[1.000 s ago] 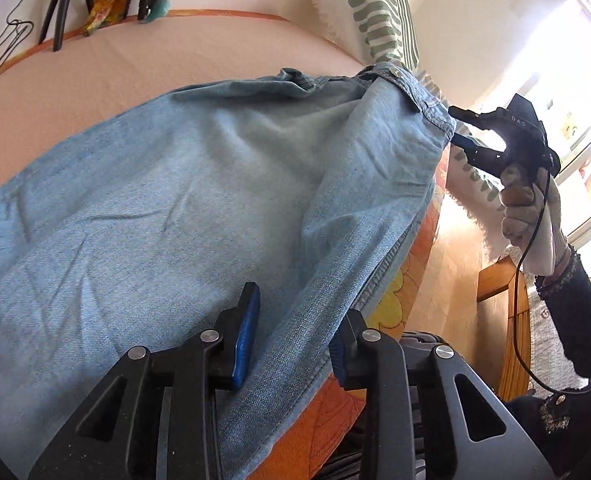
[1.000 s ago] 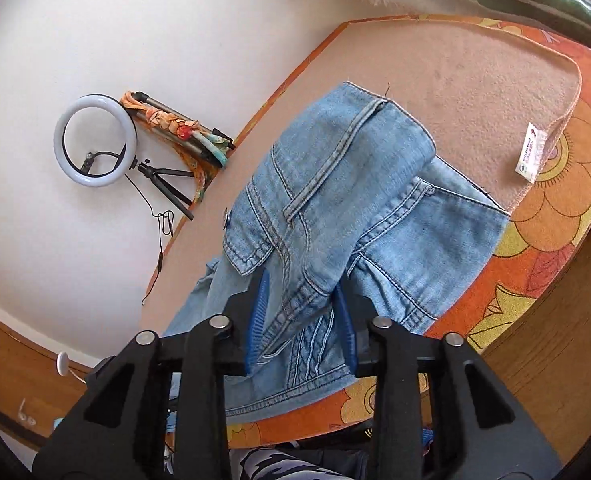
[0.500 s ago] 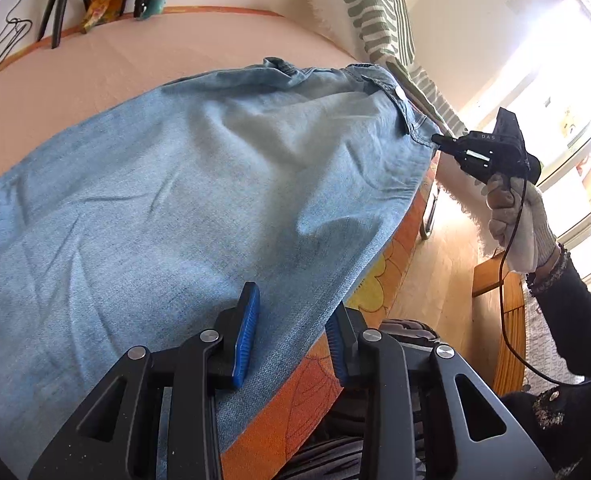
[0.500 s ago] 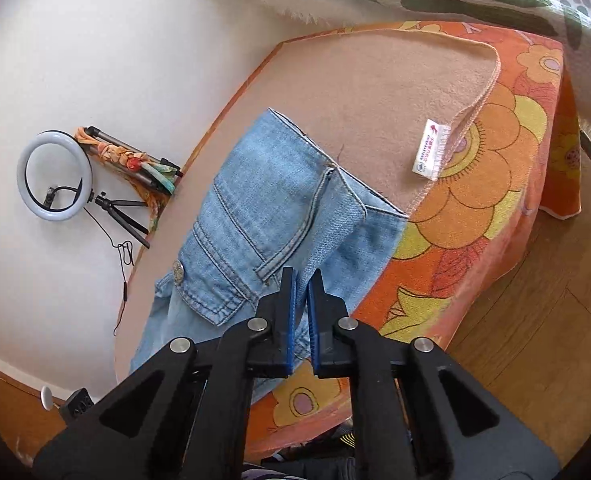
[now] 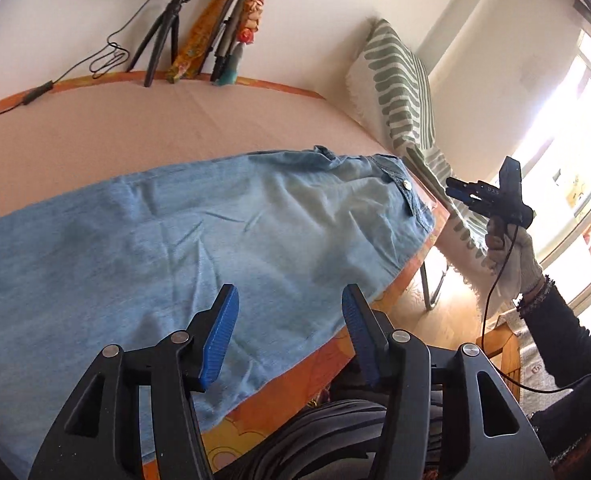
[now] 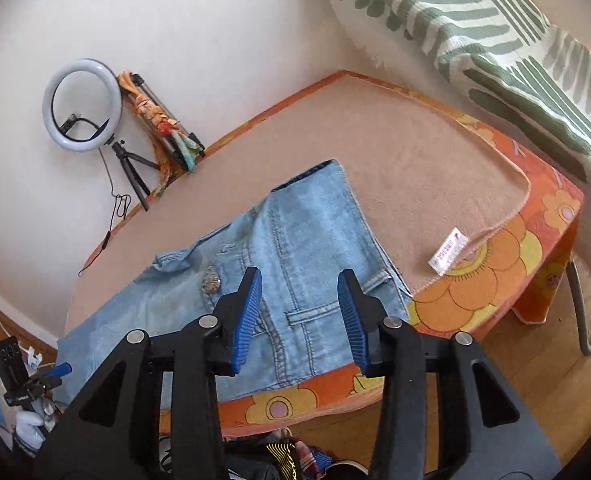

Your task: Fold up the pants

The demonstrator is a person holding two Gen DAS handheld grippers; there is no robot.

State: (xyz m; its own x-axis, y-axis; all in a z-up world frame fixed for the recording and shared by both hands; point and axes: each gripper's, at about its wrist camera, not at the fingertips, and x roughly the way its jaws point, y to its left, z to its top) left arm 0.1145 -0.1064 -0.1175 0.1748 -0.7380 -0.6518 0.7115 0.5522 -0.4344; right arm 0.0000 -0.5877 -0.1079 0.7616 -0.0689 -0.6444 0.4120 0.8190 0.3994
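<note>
Denim jeans lie flat along the near edge of a bed covered by a peach blanket with an orange flowered border. In the left wrist view the legs run off the left edge of the frame, so the hems are cut off; the far end shows only a metal button and a bit of seam. The right wrist view shows what that one does not: the waist end of the jeans, with belt loop, stitched seams, button and a raised fold of cloth at the far edge, plus a white label at the blanket's turned-back corner.

The left gripper hangs over the bed's near edge with its blue pads wide apart and nothing between them; the denim lies beneath and beyond the tips, and I cannot tell whether they touch it. The right gripper is likewise spread wide and empty, poised above the waistband near the belt loop. Seen from the left camera, it floats off the waist end in a gloved right hand, well clear of the cloth, its pads there too small to judge.

A ring light on a tripod leans at the wall, and a green-striped cushion stands past the waist end.
</note>
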